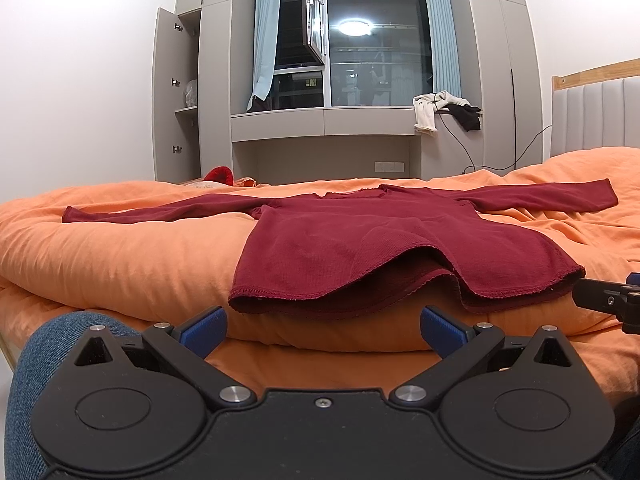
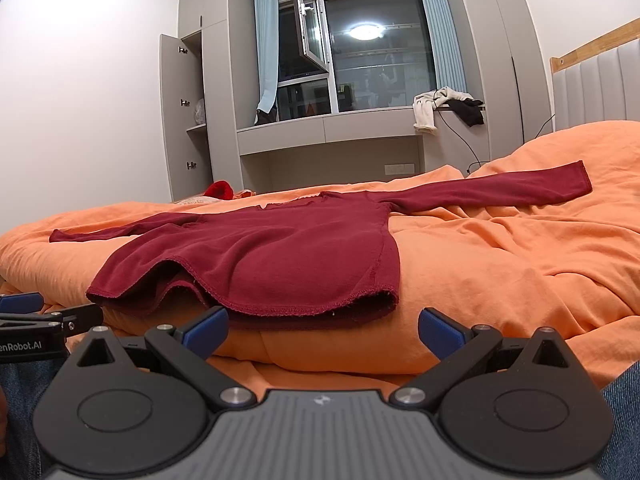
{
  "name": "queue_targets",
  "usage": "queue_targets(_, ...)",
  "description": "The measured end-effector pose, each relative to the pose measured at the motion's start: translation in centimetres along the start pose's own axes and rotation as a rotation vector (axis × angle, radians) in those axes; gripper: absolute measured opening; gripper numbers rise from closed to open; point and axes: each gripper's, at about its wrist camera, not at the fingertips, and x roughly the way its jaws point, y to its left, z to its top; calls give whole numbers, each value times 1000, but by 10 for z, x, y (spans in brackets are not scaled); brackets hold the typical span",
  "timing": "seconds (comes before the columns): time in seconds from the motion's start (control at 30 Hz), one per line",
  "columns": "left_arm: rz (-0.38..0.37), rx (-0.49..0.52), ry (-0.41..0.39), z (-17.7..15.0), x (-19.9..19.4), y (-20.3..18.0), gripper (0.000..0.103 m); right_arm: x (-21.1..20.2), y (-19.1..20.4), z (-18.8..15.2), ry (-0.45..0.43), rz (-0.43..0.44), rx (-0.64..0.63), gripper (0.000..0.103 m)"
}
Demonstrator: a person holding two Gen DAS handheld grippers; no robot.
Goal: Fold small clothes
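Jaws of both the left gripper (image 1: pixel 322 330) and the right gripper (image 2: pixel 323 330) are standing wide apart, gripping nothing, hovering just short of the hem of the dark red long-sleeved shirt (image 1: pixel 360 240) lying spread flat on the orange bed (image 1: pixel 120 256).

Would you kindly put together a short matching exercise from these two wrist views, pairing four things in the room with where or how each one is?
Things:
1. red long-sleeved shirt
2. left gripper
3. white garment
4. cabinet door

Places or states:
A. hangs over the edge of the ledge under the window
B. swung open, shelves showing beside it
C. lies spread on the orange duvet, sleeves out to both sides
D. open, short of the shirt's hem, gripping nothing

Pairs: 1-C, 2-D, 3-A, 4-B
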Motion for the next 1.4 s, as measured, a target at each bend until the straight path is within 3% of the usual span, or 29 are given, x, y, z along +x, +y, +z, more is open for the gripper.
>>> queue_targets(1.1,-3,4,5,-2,0,-1,103,3,-2,0,7,1,1,103)
queue_targets(1.4,-4,4,37,0,10,-1,103,6,0,-2,33,1,8,103)
